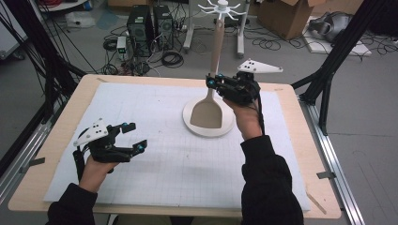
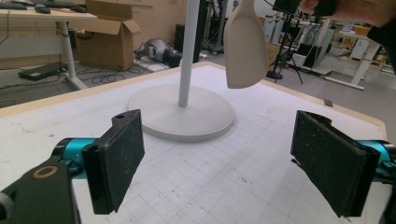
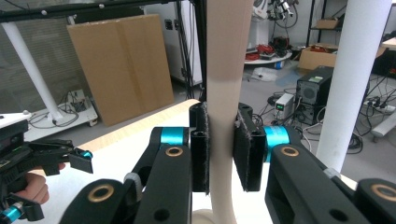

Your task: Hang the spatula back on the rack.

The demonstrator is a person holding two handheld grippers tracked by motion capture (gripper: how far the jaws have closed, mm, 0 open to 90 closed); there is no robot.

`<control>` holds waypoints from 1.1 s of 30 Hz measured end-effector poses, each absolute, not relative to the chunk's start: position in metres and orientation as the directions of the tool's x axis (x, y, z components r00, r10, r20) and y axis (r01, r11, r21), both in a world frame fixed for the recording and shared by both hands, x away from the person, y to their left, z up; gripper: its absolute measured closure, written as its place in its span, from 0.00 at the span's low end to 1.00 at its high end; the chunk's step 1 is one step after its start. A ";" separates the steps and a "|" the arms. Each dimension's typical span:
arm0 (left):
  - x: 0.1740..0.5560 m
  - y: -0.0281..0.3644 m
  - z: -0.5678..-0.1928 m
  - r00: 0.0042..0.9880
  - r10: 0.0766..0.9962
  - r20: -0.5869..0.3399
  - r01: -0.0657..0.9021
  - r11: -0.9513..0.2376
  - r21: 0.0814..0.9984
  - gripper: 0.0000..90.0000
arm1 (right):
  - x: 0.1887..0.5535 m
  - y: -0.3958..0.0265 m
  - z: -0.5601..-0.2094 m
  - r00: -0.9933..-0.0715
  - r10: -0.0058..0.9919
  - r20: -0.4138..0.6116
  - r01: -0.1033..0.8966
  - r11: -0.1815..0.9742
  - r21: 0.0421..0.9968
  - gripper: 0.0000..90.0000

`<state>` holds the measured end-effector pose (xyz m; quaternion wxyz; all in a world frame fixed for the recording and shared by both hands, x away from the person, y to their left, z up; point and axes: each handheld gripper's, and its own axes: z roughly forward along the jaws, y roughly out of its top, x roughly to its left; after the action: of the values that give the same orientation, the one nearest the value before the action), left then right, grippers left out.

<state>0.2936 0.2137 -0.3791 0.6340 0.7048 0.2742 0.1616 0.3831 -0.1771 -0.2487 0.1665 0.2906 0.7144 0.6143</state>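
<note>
Right gripper [image 1: 217, 84]: clamped on the handle of the wooden spatula [image 1: 210, 107], jaws pinching the shaft from both sides, plain to see in the right gripper view [image 3: 221, 149]
Wooden spatula: held upright off the table, broad blade hanging below the right gripper, handle running up above it; in the left gripper view the blade [image 2: 244, 46] dangles clear of the surface
Rack stand: white pole and round base [image 1: 224, 129] sit right behind the spatula; the blade hangs over that base, whether it touches I can't tell from above, but the left gripper view shows it clear of the base [image 2: 154, 112]
Rack top: white hooked crown [image 1: 221, 8] well above the right gripper, the spatula's handle reaching up toward it
Left gripper [image 1: 133, 137]: jaws spread wide, nothing between them, low over the mat, well apart from the spatula and off to the right gripper's left; pads [image 2: 119, 154] face each other across bare grid
Mat: white gridded sheet [image 1: 164, 159] covers the wooden table [image 1: 61, 136] beneath both grippers
Hands: dark-sleeved forearms, one behind each gripper
</note>
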 end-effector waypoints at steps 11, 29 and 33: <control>0.297 0.206 -0.382 0.808 0.576 -0.129 0.192 -0.051 0.980 0.20 | 0.396 -0.175 -0.244 -0.762 0.636 0.124 0.235 0.093 0.968 0.87; 0.295 0.211 -0.385 0.804 0.577 -0.142 0.201 -0.039 0.979 0.20 | 0.404 -0.160 -0.243 -0.748 0.653 0.121 0.253 0.112 0.961 0.88; 0.295 0.211 -0.385 0.805 0.576 -0.139 0.200 -0.044 0.979 0.20 | 0.406 -0.160 -0.243 -0.727 0.673 0.138 0.274 0.100 0.956 0.87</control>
<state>0.2955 0.2113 -0.3854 0.6346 0.7070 0.2747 0.1481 0.4056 -0.1602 -0.2434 0.1704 0.3280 0.7219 0.5850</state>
